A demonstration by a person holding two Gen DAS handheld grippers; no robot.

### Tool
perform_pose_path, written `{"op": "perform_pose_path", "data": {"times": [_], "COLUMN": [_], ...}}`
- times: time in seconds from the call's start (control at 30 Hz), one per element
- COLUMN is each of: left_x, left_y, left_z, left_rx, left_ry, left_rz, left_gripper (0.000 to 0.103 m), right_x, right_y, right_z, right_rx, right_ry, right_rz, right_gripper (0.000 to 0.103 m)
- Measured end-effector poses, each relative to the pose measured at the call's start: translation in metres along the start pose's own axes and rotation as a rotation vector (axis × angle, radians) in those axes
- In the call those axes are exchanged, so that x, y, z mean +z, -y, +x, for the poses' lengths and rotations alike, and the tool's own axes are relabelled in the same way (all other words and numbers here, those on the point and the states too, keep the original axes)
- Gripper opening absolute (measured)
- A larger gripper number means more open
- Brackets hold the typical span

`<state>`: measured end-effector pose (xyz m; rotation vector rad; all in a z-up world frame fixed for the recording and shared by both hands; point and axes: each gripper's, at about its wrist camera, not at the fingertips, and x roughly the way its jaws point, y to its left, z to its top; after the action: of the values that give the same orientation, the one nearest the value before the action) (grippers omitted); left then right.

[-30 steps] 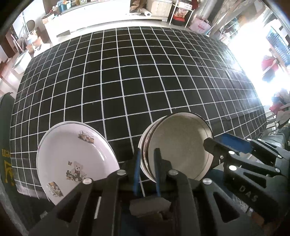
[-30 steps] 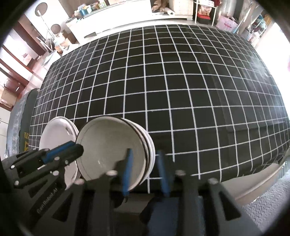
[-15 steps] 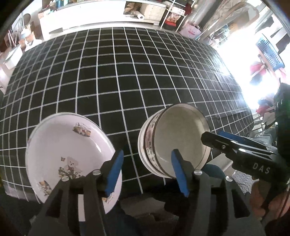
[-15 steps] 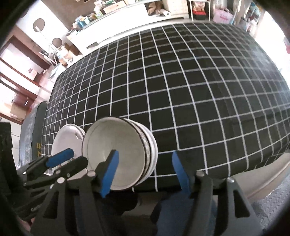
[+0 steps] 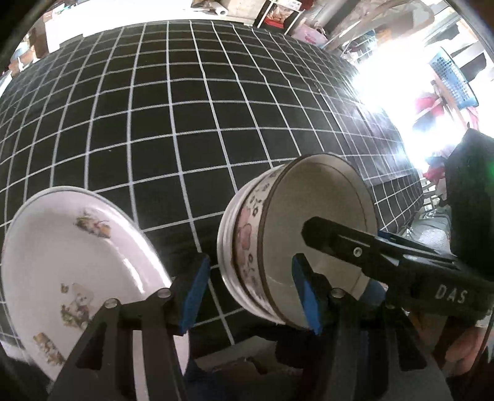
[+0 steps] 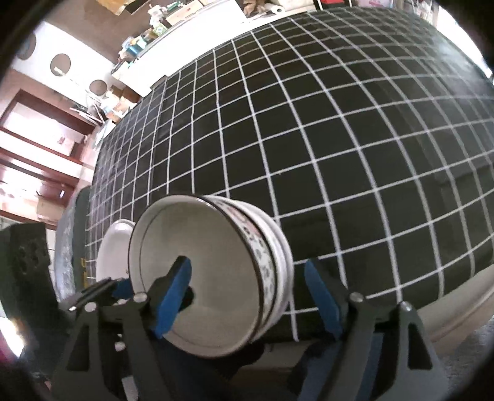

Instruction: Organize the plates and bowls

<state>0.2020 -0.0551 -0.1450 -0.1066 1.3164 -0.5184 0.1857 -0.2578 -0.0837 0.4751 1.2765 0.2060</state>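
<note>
A stack of floral-banded bowls (image 5: 311,209) (image 6: 213,246) stands near the front edge of the black grid tablecloth (image 5: 185,123). Left of it lies a white plate (image 5: 61,262) (image 6: 112,250) with teddy-bear pictures. My left gripper (image 5: 250,262) is open and straddles the stack's left wall, one blue pad inside the top bowl and one outside. My right gripper (image 6: 247,266) straddles the stack's right wall the same way. Its jaws are opening and the pads stand clear of the wall. Nothing is gripped.
The table's front edge (image 6: 401,296) runs just under both grippers. A white counter (image 6: 191,21) with clutter lines the far side. A blue basket (image 5: 450,80) sits in the bright glare at right. A hand (image 5: 463,348) holds the right gripper.
Both grippers have sunk toward the bowl stack and their jaws have spread from nearly shut to wide. They now straddle the stack's walls. Bowls and plate have not moved.
</note>
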Motion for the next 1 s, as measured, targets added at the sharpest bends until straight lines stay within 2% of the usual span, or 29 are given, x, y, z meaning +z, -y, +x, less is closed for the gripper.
{"op": "perform_pose_path", "data": {"times": [0.17,0.33,0.43,0.7,1.0], "left_x": [0.0,0.004,0.005,0.007,0.009], "left_y": [0.004,0.012,0.014,0.022,0.03], "left_z": [0.014,0.024,0.027,0.034,0.035], "left_rx": [0.004,-0.008,-0.01,-0.011,0.001], "left_ry": [-0.016,-0.013,-0.012,-0.013,-0.017], "left_rz": [0.053,0.091,0.088,0.098,0.103], "left_gripper": [0.053,0.062,0.064,0.067,0.068], "right_x": [-0.001,-0.006,-0.005,-0.01,-0.012], "right_y": [0.011,0.02,0.025,0.043,0.042], "right_z": [0.007,0.014,0.013,0.011,0.011], "right_rx": [0.014,0.027,0.029,0.102,0.112], "right_ry": [0.014,-0.01,-0.002,-0.028,-0.012], "right_rz": [0.058,0.09,0.102,0.127,0.128], "right_gripper": [0.08,0.08,0.08,0.08,0.079]}}
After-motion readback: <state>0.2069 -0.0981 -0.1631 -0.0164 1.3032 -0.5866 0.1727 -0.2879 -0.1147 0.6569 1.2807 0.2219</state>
